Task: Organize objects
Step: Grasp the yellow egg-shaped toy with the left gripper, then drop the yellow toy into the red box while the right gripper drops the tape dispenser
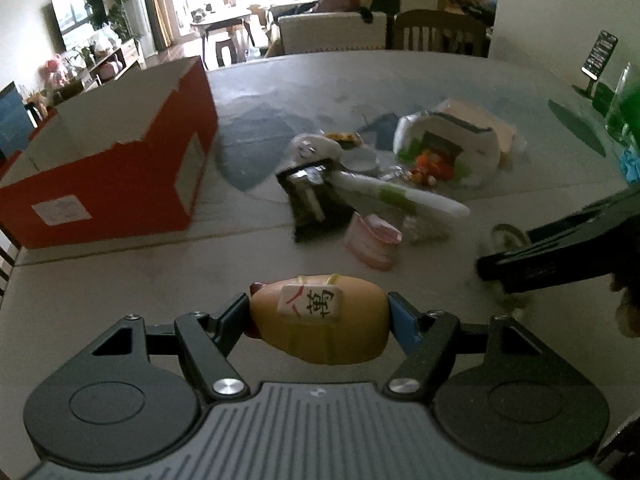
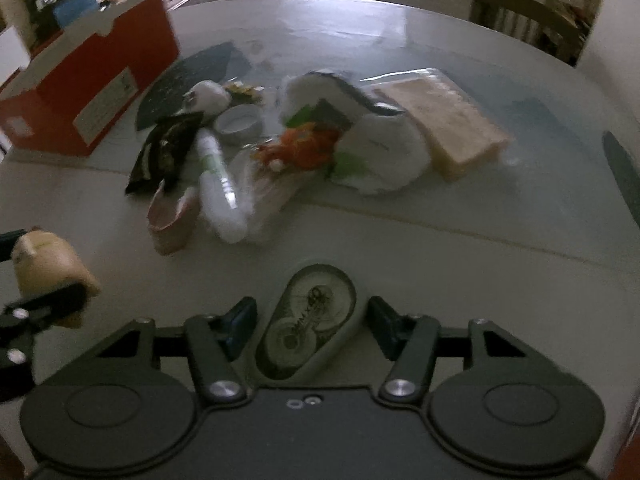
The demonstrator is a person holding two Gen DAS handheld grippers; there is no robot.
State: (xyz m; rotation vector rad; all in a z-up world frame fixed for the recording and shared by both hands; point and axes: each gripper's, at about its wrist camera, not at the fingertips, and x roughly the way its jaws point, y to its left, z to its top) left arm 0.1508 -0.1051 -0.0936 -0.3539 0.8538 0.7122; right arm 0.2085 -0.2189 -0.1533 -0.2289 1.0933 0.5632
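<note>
left gripper point(image 1: 318, 316) clamped on tan toy point(image 1: 320, 322); right gripper point(image 2: 310, 324) open, fingers flanking oval case point(image 2: 306, 322), red box point(image 1: 116, 168) far left.

The left tongs point(image 1: 318, 316) grip a tan toy point(image 1: 320, 320) bearing a mahjong tile, above the desk point(image 1: 120, 280). A red box point(image 1: 120, 168) stands ahead left; a white tube point(image 1: 400, 196) and black packet point(image 1: 312, 200) lie among clutter beyond.
</note>
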